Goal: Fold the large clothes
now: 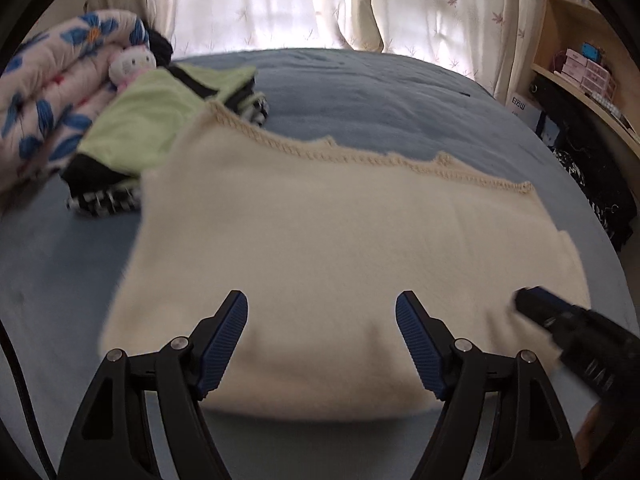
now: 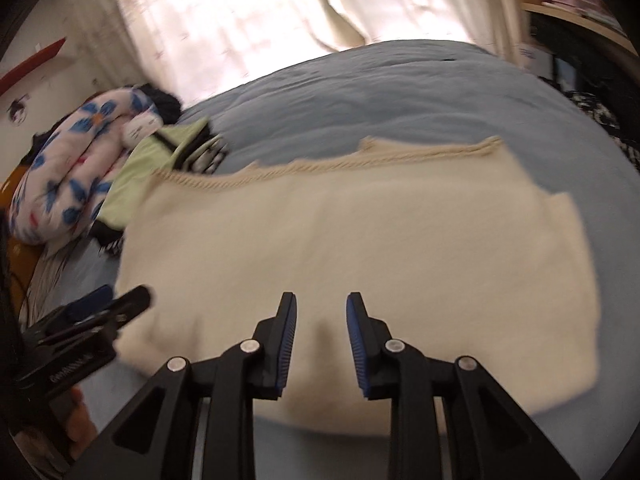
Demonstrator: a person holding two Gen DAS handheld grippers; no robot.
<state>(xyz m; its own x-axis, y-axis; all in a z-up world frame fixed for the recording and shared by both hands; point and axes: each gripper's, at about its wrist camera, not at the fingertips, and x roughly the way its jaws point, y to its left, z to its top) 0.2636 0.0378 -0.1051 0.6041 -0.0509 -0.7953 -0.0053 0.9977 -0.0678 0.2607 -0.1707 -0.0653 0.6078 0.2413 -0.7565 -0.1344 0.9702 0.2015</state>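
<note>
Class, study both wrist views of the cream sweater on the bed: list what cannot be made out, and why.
- Right wrist view: the cream sweater is motion-blurred, so its knit is unreadable.
- Left wrist view: the folded pile shows only a green top layer; lower garments are hidden.
- Left wrist view: the right gripper is blurred; how its jaws stand is unclear there.
- Shelf boxes: labels too small.

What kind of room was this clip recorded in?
Most likely a bedroom in a home. A cream sweater lies folded on a bed with a blue sheet, a flowered quilt is rolled up at its far left, and sheer curtains cover a window behind.
</note>
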